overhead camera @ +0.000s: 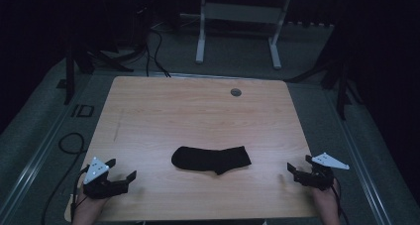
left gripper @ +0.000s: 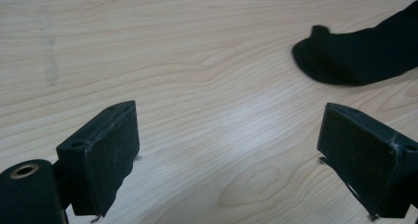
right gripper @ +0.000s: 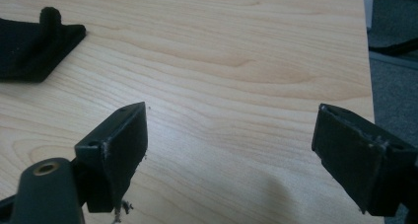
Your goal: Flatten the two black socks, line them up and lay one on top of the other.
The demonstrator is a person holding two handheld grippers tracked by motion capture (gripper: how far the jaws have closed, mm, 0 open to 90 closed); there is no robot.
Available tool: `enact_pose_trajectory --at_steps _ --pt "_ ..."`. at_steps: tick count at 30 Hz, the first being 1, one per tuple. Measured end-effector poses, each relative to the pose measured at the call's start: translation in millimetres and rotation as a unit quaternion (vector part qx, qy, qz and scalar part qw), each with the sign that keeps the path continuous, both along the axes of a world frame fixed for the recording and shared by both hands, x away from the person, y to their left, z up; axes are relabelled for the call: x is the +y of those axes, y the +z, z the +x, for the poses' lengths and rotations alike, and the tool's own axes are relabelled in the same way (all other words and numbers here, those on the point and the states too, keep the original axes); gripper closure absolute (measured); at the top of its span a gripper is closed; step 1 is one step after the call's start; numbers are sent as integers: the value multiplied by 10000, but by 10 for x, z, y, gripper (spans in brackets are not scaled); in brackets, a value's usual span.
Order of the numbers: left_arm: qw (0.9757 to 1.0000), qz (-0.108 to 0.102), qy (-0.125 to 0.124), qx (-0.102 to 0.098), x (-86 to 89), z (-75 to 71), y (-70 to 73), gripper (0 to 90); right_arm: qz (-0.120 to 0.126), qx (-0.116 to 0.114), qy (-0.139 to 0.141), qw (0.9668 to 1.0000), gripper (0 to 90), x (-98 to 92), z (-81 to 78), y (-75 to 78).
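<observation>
Black sock (overhead camera: 212,159) flat at near centre of table (overhead camera: 198,111), left hand-held gripper (overhead camera: 121,169) near-left, right hand-held gripper (overhead camera: 299,163) near-right, both spread wide, holding nothing.

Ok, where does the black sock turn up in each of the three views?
High view: the sock lies flat on the table's near half, between the two grippers.
Left gripper view: upper right corner, beyond the jaws.
Right gripper view: upper left corner.
Shared landmark: the light wooden table.

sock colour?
Plain black sock, no pattern visible; clearest in the left gripper view.
</observation>
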State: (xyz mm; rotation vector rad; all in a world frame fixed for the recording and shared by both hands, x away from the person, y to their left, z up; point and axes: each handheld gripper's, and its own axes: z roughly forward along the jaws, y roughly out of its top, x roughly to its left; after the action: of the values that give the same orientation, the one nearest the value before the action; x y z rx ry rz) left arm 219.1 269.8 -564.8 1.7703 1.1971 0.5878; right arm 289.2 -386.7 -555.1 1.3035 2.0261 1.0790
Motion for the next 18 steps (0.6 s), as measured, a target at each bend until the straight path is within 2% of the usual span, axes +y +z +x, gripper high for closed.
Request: enact_pose_trajectory --at_steps 4,8,9,11,14,18 --pt "9999 18 91 -71 18 -16 -20 94 -36 -71 3 10000 135 22 -2 1" --pt "9992 102 232 -295 19 -33 -2 94 -102 -132 -42 9999 136 33 -6 -15" --pt "9992 102 232 -295 19 -33 -2 94 -102 -132 -42 9999 136 33 -6 -15" --pt "9985 86 349 -406 49 -36 18 94 -169 -200 -76 9996 136 42 -14 -22" --pt "9962 196 599 -602 65 -56 32 94 -252 -276 -143 9992 135 51 -20 -24" --pt "9963 235 588 -582 65 -60 21 94 -351 -295 -157 9988 135 56 -20 -32"
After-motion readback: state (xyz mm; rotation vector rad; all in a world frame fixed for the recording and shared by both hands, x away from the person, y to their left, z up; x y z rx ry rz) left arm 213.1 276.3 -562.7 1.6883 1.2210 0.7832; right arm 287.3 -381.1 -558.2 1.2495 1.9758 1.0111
